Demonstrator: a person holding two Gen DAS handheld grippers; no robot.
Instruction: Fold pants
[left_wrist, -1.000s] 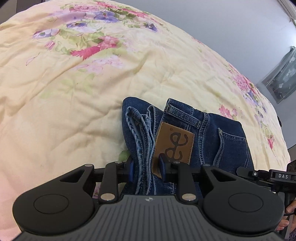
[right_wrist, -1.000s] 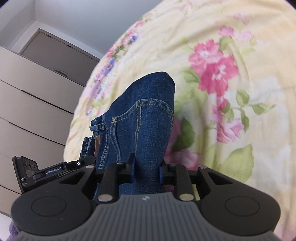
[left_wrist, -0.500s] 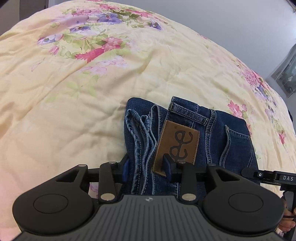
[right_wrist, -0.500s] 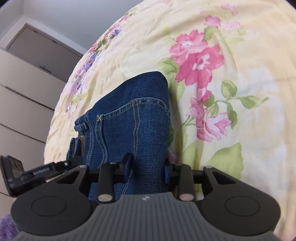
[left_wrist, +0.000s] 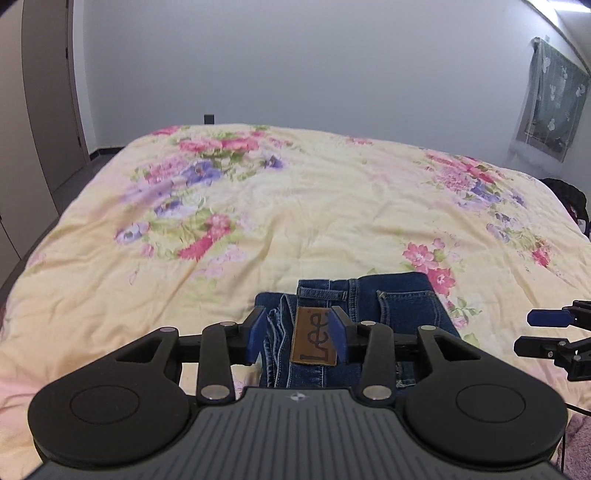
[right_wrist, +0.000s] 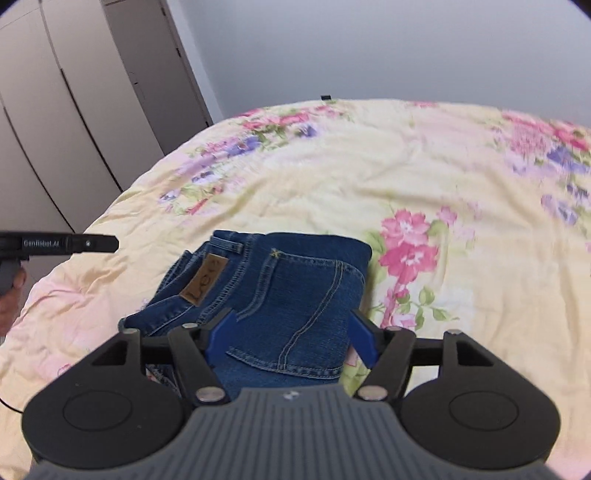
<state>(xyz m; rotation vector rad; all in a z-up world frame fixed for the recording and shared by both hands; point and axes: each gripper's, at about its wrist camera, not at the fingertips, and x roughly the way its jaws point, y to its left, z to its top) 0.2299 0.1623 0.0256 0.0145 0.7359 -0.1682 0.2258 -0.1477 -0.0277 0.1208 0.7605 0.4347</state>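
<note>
Left wrist view shows us the folded Lee jeans (left_wrist: 391, 314) lying near the front edge of the floral quilt (left_wrist: 295, 221), our left hand-held gripper (left_wrist: 297, 334) spread wide and holding nothing. Our right hand-held gripper (right_wrist: 291, 334) gapes empty too. We judge a blue finger (right_wrist: 221, 332) could snag the denim and spoil the fold.

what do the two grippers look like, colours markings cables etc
Both are matte black. The left gripper and right gripper each have blue fingers on black linkage arms with silver pivot pins, two round black discs, and a ribbed grey body bearing a small compass-like logo. White "GenRobot.AI" lettering marks the left one's side; a thin black cable trails below.
</note>
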